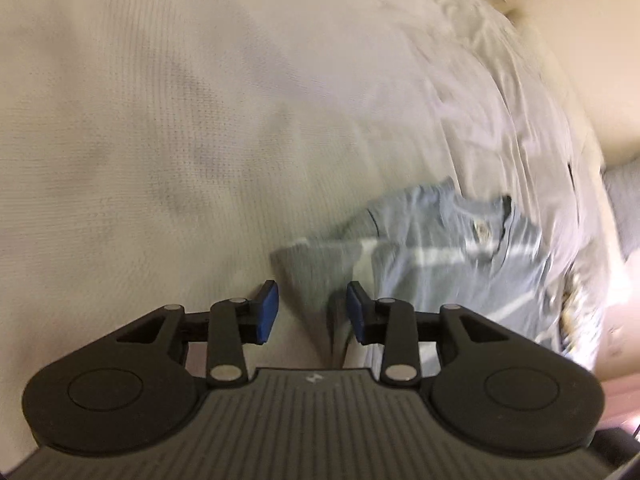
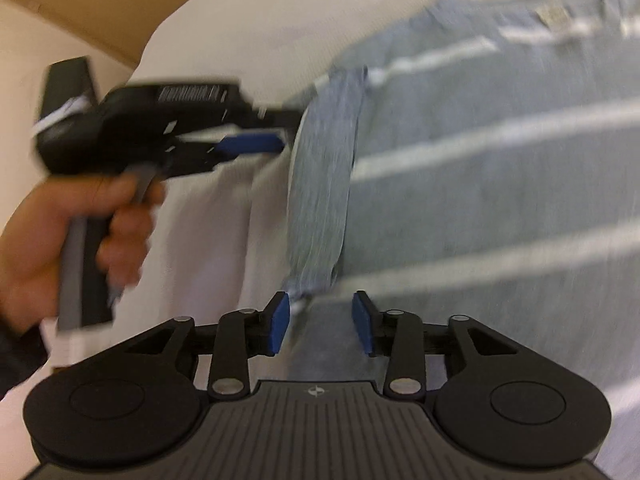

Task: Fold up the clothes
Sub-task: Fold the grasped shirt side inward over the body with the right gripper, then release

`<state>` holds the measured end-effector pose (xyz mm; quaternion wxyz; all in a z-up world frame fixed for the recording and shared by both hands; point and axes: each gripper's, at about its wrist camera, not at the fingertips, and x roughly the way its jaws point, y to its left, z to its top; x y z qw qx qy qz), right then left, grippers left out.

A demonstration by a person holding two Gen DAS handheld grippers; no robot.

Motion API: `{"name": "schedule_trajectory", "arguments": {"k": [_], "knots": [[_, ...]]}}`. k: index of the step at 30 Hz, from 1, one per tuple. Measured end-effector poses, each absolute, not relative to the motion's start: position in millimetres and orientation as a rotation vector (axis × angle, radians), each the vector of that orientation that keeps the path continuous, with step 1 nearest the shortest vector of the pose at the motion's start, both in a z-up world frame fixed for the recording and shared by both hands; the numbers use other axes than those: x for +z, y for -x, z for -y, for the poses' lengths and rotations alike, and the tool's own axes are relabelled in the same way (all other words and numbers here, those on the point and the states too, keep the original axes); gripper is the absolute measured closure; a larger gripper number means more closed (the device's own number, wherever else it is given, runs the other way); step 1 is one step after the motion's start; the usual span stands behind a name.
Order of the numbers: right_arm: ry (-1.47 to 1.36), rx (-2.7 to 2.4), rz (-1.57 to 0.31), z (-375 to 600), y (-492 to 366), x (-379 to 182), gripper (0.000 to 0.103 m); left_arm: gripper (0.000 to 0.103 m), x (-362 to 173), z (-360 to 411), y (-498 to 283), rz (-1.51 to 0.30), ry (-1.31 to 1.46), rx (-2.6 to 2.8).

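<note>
A grey-blue T-shirt with white stripes [image 1: 440, 248] lies on the pale bedspread [image 1: 160, 120]. It fills the right half of the right wrist view [image 2: 480, 168]. One sleeve [image 2: 320, 192] is folded in over the body. My left gripper [image 1: 312, 312] is open, its blue pads on either side of the sleeve's edge. It shows from the side in the right wrist view [image 2: 276, 138], at the sleeve's far end. My right gripper [image 2: 320, 324] is open at the sleeve's near corner, nothing between its pads.
The bed's edge with rumpled sheet [image 1: 520, 140] runs down the right of the left wrist view, with a cream wall [image 1: 592, 60] beyond. A cardboard box [image 2: 100, 4] sits past the bed at the upper left of the right wrist view.
</note>
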<state>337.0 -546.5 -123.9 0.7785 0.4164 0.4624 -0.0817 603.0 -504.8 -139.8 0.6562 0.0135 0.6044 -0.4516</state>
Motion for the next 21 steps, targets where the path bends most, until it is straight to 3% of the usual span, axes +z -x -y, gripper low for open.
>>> {"name": "schedule_trajectory", "arguments": {"k": [1, 2, 10, 12, 13, 14, 21], "knots": [[-0.922, -0.172, -0.994, 544.2, -335.0, -125.5, 0.06, 0.095, -141.3, 507.1, -607.2, -1.378, -0.027, -1.025], [-0.933, -0.164, -0.986, 542.0, -335.5, -127.5, 0.059, 0.1, -141.1, 509.1, -610.7, -1.374, -0.035, -1.029], [-0.999, -0.143, -0.957, 543.0, -347.1, -142.5, 0.06, 0.103, -137.1, 520.5, -623.4, -1.308, -0.126, -1.066], [-1.03, -0.137, -0.955, 545.7, -349.4, -147.2, 0.067, 0.103, -136.8, 523.5, -624.9, -1.293, -0.15, -1.074], [-1.046, -0.135, -0.954, 547.0, -350.6, -149.5, 0.087, 0.103, -137.2, 524.5, -626.1, -1.287, -0.158, -1.074], [-1.062, -0.132, -0.953, 548.4, -351.7, -151.8, 0.095, 0.103, -138.3, 525.0, -627.8, -1.283, -0.163, -1.071], [-1.09, -0.132, -0.969, 553.5, -348.9, -156.9, 0.097, 0.102, -124.3, 513.8, -629.8, -1.258, -0.152, -1.071]]}}
